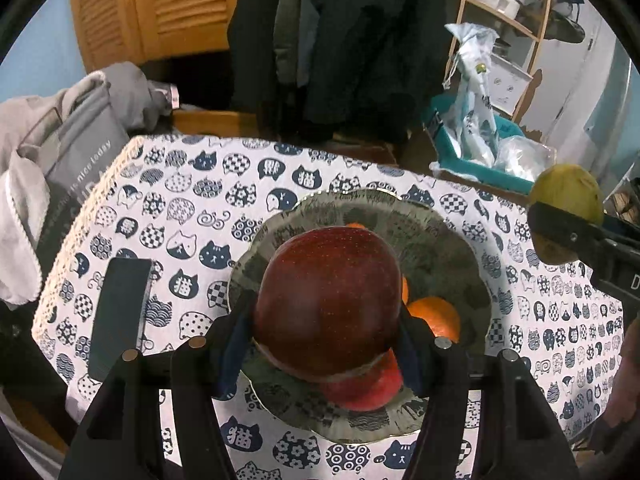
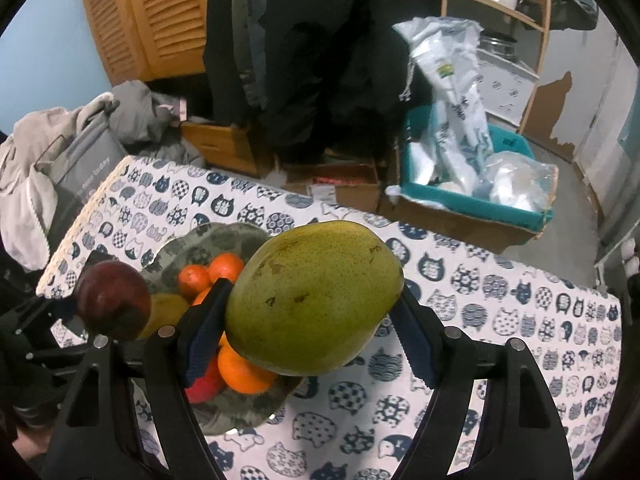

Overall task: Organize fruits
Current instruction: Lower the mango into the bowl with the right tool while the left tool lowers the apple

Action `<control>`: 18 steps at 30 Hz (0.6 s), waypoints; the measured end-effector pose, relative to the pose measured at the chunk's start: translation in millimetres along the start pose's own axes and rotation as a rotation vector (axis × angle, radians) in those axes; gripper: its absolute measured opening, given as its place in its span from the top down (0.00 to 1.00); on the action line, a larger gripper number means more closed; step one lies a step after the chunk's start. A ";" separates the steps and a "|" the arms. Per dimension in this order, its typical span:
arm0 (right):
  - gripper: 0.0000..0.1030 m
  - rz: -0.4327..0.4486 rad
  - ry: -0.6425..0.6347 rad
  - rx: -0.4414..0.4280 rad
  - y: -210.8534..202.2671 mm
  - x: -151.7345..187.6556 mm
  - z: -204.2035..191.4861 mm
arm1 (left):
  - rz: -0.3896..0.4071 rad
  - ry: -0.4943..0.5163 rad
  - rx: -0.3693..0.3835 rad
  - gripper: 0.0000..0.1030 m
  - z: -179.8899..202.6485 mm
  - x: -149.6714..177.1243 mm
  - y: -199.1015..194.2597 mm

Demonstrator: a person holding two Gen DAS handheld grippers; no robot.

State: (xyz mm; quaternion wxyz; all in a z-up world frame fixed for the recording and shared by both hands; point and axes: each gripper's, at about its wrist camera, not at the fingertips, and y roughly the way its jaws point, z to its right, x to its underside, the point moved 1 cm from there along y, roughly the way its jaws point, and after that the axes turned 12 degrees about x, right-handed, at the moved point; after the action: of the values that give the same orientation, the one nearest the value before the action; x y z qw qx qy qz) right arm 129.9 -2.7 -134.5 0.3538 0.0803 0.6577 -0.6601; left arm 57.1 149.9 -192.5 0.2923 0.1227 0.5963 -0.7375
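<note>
My left gripper [image 1: 326, 320] is shut on a dark red apple [image 1: 328, 300] and holds it above the grey patterned bowl [image 1: 452, 252]. The bowl holds oranges [image 1: 434, 318] and a red fruit [image 1: 368, 390]. My right gripper [image 2: 308, 320] is shut on a green mango [image 2: 312, 300], held above the table just right of the bowl [image 2: 236, 404]. The mango also shows at the right edge of the left wrist view [image 1: 568, 208]. The apple shows at the left of the right wrist view [image 2: 112, 300], with oranges [image 2: 212, 274] and another green fruit [image 2: 166, 312] in the bowl.
The table has a cat-print cloth [image 1: 192, 200]. A dark phone [image 1: 120, 312] lies left of the bowl. Grey clothes and a bag [image 1: 60, 160] crowd the table's left edge. A teal bin with plastic bags [image 2: 472, 184] and cardboard boxes [image 2: 340, 184] stand beyond the far edge.
</note>
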 end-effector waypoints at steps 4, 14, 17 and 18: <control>0.24 -0.021 -0.006 -0.007 12.4 -0.3 -7.0 | -0.031 -0.018 0.009 0.37 -5.0 2.1 12.0; 0.24 -0.067 0.003 -0.021 34.8 3.3 -11.2 | -0.097 -0.021 0.028 0.37 -4.6 6.7 32.1; 0.24 -0.071 0.003 -0.027 37.7 3.5 -12.3 | -0.082 -0.010 0.038 0.37 -2.9 7.0 30.3; 0.24 -0.072 0.002 -0.029 38.2 3.4 -12.8 | -0.080 -0.007 0.039 0.37 -2.7 6.9 30.2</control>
State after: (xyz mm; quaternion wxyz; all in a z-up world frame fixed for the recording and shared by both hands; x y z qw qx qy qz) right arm 144.6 12.4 -169.1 0.3305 0.0521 0.6698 -0.6629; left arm 68.6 147.0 -221.2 0.2622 0.1020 0.5854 -0.7604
